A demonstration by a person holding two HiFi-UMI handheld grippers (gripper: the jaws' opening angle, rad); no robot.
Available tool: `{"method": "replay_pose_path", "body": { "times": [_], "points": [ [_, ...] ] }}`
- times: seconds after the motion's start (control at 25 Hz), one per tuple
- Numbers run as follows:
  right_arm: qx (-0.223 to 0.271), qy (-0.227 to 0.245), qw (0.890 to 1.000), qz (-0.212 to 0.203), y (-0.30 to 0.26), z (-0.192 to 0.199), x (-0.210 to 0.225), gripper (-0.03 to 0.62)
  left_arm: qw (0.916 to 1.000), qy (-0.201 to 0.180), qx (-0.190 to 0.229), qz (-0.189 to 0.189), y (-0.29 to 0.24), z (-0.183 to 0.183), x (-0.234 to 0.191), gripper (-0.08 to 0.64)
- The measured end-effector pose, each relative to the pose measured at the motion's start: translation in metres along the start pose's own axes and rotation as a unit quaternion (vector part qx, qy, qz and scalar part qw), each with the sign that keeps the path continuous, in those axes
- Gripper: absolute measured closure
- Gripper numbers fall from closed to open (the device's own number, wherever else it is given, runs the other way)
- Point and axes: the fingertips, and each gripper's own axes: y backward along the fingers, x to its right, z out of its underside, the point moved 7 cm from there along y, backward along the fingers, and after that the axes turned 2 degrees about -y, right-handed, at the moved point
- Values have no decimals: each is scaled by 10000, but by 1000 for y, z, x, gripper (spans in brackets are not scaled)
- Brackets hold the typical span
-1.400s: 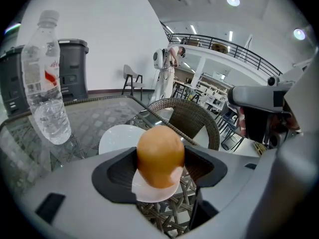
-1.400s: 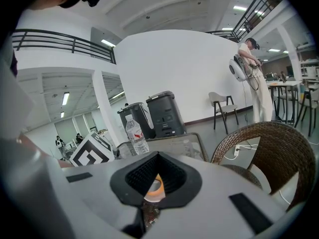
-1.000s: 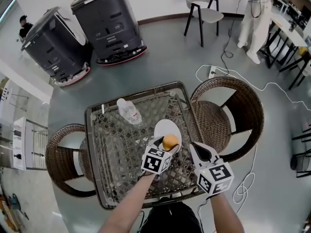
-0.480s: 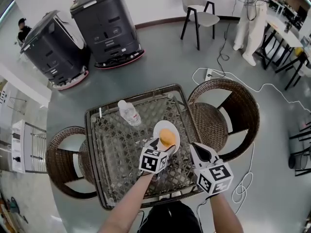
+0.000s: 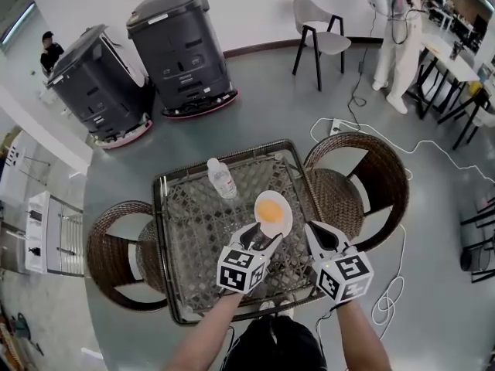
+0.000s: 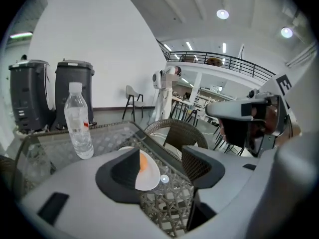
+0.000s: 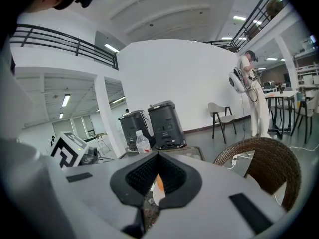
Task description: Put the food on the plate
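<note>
The round orange food [image 5: 269,207] sits on the white oval plate [image 5: 279,227], at 1 o'clock from the left gripper [image 5: 261,239], whose wide, empty jaws just closed a little; the right gripper [image 5: 312,229] is pinched tight.

Orange food [image 5: 270,207] on white plate [image 5: 281,227]; brown woven-wicker table [image 5: 193,238].

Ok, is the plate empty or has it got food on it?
Not empty: the orange food sits on the white plate.
</note>
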Motion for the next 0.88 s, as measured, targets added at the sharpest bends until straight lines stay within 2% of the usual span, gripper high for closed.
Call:
{"method": "replay_pose_path", "body": {
  "times": [0.32, 0.56, 0.88],
  "points": [
    [247, 388, 9982, -378, 15, -38, -46, 588, 9946, -649, 814, 6, 70, -43, 43, 540],
    [550, 624, 9947, -598, 27, -59, -74, 588, 9884, -664, 1340, 283, 108, -72, 64, 551],
    [889, 819, 9902, -705, 52, -81, -102, 588, 9828, -825, 1613, 346, 143, -88, 78, 551]
  ]
}}
